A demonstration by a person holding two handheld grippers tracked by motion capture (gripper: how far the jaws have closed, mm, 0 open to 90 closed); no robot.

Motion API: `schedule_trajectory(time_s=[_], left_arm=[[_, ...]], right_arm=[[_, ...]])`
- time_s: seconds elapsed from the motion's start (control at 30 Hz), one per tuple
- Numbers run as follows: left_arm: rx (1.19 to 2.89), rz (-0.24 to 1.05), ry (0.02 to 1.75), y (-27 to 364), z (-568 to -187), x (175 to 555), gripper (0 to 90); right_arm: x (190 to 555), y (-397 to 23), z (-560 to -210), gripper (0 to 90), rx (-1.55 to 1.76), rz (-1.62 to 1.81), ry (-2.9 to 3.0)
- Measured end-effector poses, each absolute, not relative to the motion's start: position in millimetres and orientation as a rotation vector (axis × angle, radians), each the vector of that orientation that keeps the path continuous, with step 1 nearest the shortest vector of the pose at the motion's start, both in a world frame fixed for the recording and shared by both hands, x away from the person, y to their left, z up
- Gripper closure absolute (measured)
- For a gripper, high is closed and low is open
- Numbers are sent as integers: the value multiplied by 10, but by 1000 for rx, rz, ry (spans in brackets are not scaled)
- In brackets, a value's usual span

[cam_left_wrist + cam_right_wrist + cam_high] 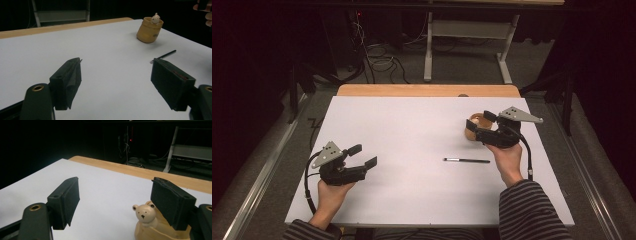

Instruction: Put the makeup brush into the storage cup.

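In the high view the right gripper (478, 123) covers much of a wooden pen holder (475, 126) near the far right of the bench (412, 125), so just a rounded tan rim peeks out by its spread jaws; a thin black pen (466, 160) lies flat just nearer the person, apart from the holder. The left gripper (362, 155) hovers over the near-left corner, jaws spread and empty, with wide bare white sheet between it and the pen. A strip of wood edges the bench's far side. In the left gripper view the holder (149, 32) is a smooth, barrel-shaped wooden cup tilted slightly, a small pale bear figure (155, 18) at its rim; the pen (165, 54) is partly cut off behind the right-hand jaw. In the right gripper view the bear (144, 215) and holder (160, 230) sit low, cut off by the bottom edge and partly hidden by the right-hand jaw, which stands just beside them; whether it touches is unclear.
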State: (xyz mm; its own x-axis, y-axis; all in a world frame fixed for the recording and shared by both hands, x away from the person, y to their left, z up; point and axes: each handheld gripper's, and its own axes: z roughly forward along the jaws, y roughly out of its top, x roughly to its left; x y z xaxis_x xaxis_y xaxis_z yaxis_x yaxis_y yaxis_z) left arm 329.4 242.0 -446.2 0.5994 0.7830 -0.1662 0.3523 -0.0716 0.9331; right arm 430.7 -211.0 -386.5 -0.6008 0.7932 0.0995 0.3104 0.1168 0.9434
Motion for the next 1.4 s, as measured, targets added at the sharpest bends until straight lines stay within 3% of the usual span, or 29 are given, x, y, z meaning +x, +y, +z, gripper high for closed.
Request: schedule_trajectory(time_s=[0.6, 1.4], left_arm=[[1674, 478, 960, 2414, -4461, 3287, 249], [1661, 467, 986, 2462, -4479, 3253, 246]], right_arm=[[4552, -1920, -3718, 245, 1067, 1484, 2038], [4549, -1846, -3629, 306, 1060, 1364, 2160]])
